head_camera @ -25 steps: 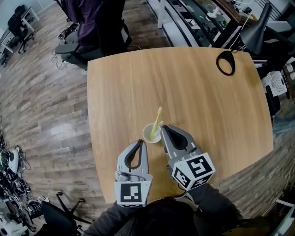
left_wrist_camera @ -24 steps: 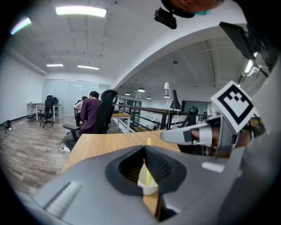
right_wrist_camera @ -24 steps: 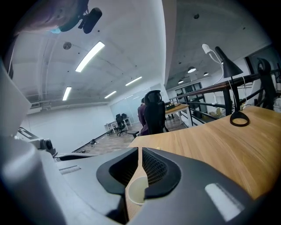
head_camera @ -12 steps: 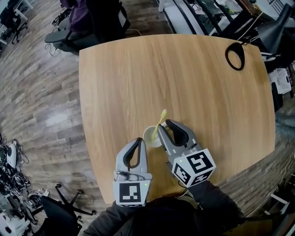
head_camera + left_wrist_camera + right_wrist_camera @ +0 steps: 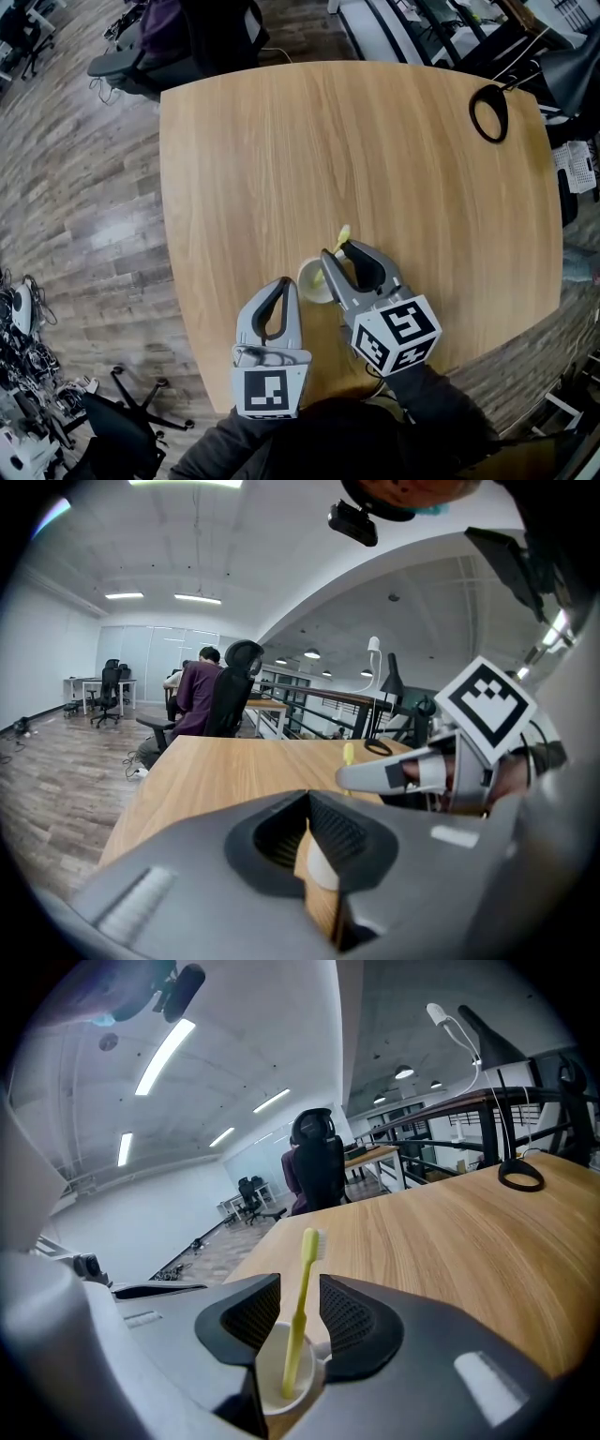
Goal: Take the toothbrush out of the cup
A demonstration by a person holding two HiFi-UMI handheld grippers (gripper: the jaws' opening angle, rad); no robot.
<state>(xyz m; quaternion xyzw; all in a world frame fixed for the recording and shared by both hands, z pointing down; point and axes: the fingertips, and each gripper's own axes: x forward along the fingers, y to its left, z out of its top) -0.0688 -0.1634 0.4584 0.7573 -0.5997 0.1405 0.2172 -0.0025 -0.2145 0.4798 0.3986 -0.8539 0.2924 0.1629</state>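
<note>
The yellow toothbrush (image 5: 300, 1316) stands in the small white cup (image 5: 309, 281), with the bristle end up and leaning a little toward the upper right of the head view. The cup sits on the wooden desk (image 5: 281, 141), near its lower edge and a bit left of the middle of the frame.

The right gripper (image 5: 337, 254) is at the cup. Its two jaws are spread, one on each side of the brush handle just above the rim. In the right gripper view I see a thin gap on both sides of the handle, so I judge that the jaws have not pinched it.

The left gripper (image 5: 284, 287) is just beside the cup, at the lower left of it. Its jaws are pressed together at the tips and hold nothing.

A black ring (image 5: 488, 111) lies well apart, at the upper right corner of the desk.

The task seems to be at its early part: the approach is done. What is left is to close on the handle, to lift the brush straight out, and perhaps to keep the light cup from tipping.
</note>
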